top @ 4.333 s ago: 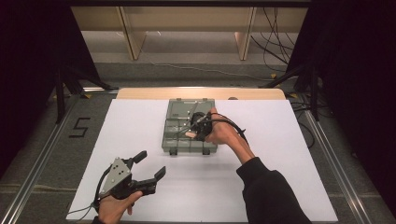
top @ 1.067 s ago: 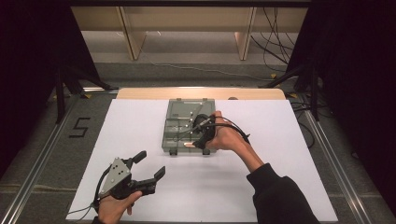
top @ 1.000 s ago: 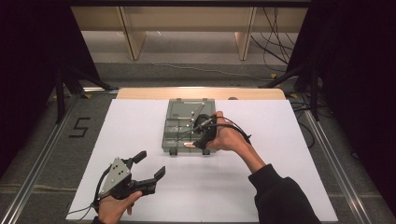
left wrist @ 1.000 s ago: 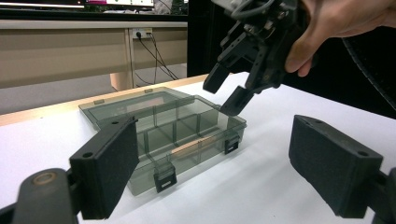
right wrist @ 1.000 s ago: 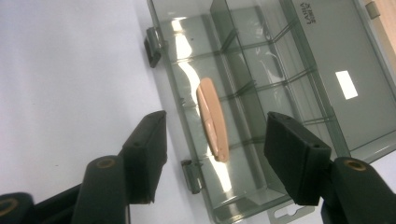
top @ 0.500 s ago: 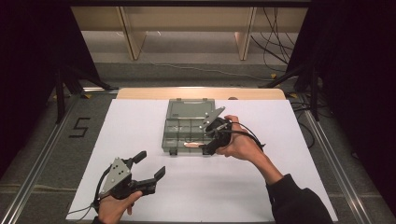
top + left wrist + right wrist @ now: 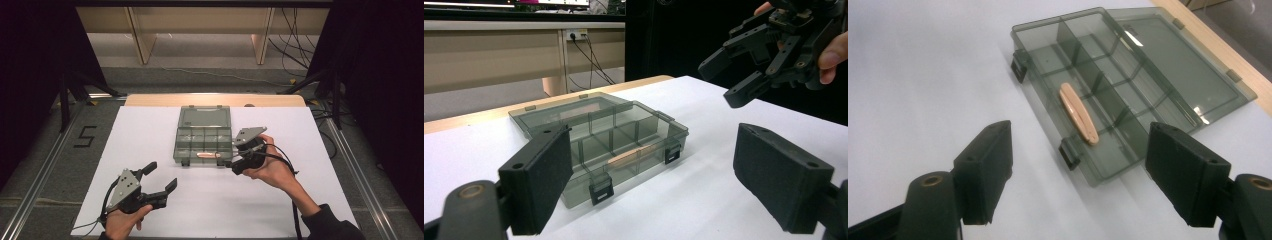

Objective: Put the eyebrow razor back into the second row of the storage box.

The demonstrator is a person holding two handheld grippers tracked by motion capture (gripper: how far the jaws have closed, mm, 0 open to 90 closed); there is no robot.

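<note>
High view: smoky clear compartment box (image 7: 202, 136) sits lid-open on the white table cover (image 7: 150, 130). A peach oblong item (image 7: 205, 155) lies in the box's front row, what it is I can't tell. Right gripper (image 7: 235, 162) is just off the box's front-right corner, jaws apart, empty. Left gripper (image 7: 162, 177) is well clear of the box toward the near-left, jaws spread, empty. Floor left of the box has a "5" (image 7: 85, 136) marked on it. Wooden table edge (image 7: 215, 99) and shelving legs lie beyond the box, dark curtains to both sides.

Left gripper view: box (image 7: 599, 135) between its own wide-open jaws, right gripper (image 7: 736, 75) hovering past the box.

Right gripper view: peach item (image 7: 1078, 112) in a front compartment next to the box latch (image 7: 1068, 152).
</note>
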